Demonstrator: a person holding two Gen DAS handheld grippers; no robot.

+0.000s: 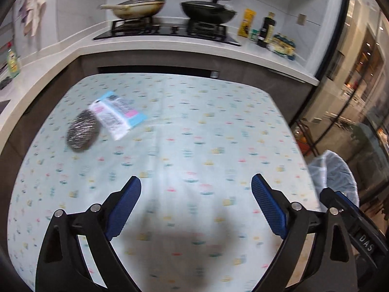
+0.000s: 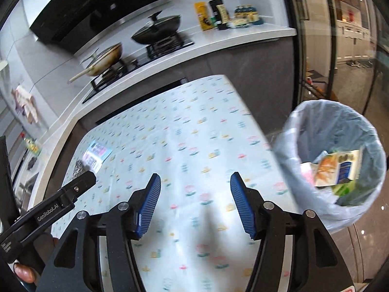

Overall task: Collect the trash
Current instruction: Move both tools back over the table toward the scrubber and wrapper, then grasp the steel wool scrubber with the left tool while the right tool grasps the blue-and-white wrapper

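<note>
A blue, pink and white wrapper [image 1: 119, 113] lies on the patterned tablecloth [image 1: 194, 126] at the far left, touching a steel scouring ball [image 1: 81, 131]. My left gripper [image 1: 195, 189] is open and empty, well short of them. My right gripper [image 2: 194, 185] is open and empty above the table's right part. The wrapper [image 2: 97, 154] also shows in the right wrist view, with the left gripper's body [image 2: 48, 209] in front of the ball. A bin with a white liner [image 2: 333, 165] stands right of the table and holds several wrappers [image 2: 335, 170].
A kitchen counter [image 1: 170, 42] runs behind the table with a hob, two lidded pans [image 1: 209, 9] and bottles [image 1: 267, 29]. A glass door [image 2: 316, 48] stands to the right. The bin's rim [image 1: 335, 170] shows beside the table's right edge.
</note>
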